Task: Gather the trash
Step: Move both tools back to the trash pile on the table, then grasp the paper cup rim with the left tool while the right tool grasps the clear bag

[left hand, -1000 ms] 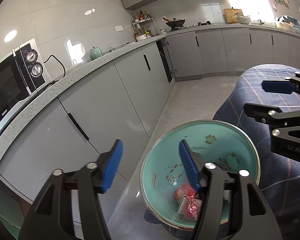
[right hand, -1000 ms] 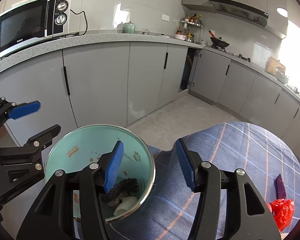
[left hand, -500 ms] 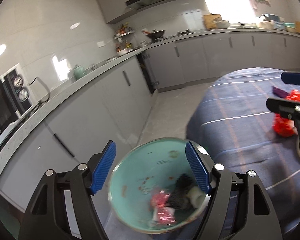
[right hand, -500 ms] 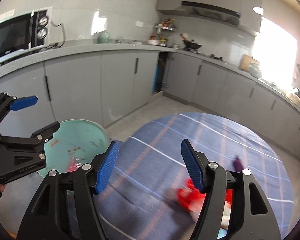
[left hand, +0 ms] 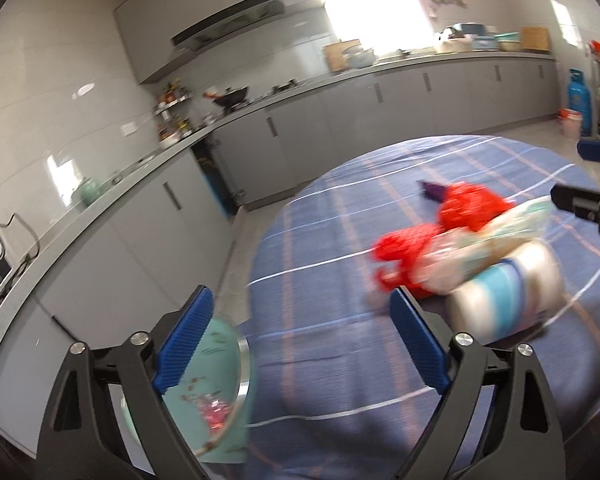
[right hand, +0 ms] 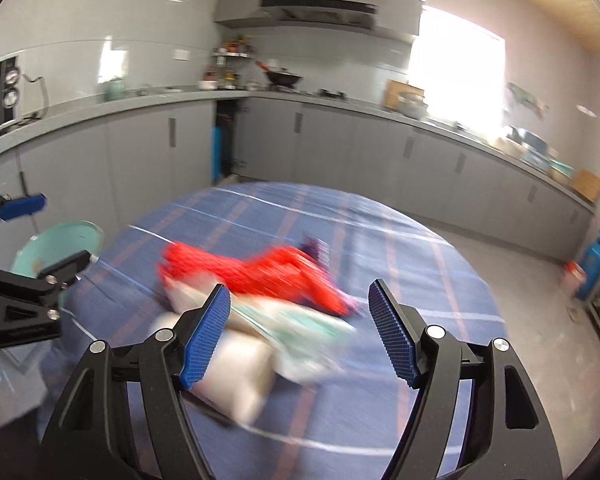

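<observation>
Trash pile (right hand: 256, 304) motion-blurred (items indistinct); teal bowl (left hand: 220, 400) half hidden

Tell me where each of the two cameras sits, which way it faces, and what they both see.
Left wrist: on the left claw, looking down across the blue plaid table; its open fingers straddle the teal bowl's rim.
Right wrist: on the right claw, open above the blurred trash pile; the left claw shows at left.
Shared: table, red wrapper, bowl, grey cabinets.
</observation>
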### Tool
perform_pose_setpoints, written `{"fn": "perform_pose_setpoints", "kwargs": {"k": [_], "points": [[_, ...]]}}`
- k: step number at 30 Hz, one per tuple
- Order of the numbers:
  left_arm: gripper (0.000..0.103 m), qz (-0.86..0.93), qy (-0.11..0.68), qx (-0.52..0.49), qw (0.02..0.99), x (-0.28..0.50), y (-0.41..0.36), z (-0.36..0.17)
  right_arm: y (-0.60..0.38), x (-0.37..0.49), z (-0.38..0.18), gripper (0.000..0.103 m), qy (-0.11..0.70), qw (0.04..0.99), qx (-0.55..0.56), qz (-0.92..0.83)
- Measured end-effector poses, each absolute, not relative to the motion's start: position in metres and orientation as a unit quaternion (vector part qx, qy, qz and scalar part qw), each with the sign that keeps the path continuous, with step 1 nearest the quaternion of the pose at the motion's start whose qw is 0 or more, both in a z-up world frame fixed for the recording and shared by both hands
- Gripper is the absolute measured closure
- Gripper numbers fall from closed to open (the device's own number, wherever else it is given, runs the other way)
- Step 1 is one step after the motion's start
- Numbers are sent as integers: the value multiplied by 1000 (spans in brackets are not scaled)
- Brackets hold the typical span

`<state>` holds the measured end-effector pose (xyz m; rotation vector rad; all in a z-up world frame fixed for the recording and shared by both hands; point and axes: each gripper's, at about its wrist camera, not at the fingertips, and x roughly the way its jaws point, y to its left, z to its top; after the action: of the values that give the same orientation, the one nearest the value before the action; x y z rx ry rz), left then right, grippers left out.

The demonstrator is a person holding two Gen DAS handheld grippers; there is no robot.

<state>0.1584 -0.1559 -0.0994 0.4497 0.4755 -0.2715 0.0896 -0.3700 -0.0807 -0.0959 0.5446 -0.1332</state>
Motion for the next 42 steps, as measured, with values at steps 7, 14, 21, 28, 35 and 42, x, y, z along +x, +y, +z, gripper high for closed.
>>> {"fn": "perform_pose_setpoints", "kwargs": {"k": [7, 14, 21, 28, 35, 42], "points": [[11, -176, 219, 233, 931, 129, -227, -99, -423, 56, -110, 32, 292, 946, -30, -134], [6, -191, 216, 269, 919, 110, -288, -113, -454, 29, -133, 30, 301, 941, 9, -151], [6, -168, 238, 317, 902, 113, -290, -143, -462, 21, -135, 28, 287, 947, 37, -141], [18, -153, 261, 313, 900, 122, -247, -150, -454, 31, -139, 28, 289, 949, 45, -119], [62, -177, 269, 295, 900, 130, -213, -149, -428, 47, -129, 28, 285, 955, 29, -80], [99, -193, 276, 286, 897, 136, -191, -143, -395, 74, -114, 28, 282, 959, 1, -33]]}}
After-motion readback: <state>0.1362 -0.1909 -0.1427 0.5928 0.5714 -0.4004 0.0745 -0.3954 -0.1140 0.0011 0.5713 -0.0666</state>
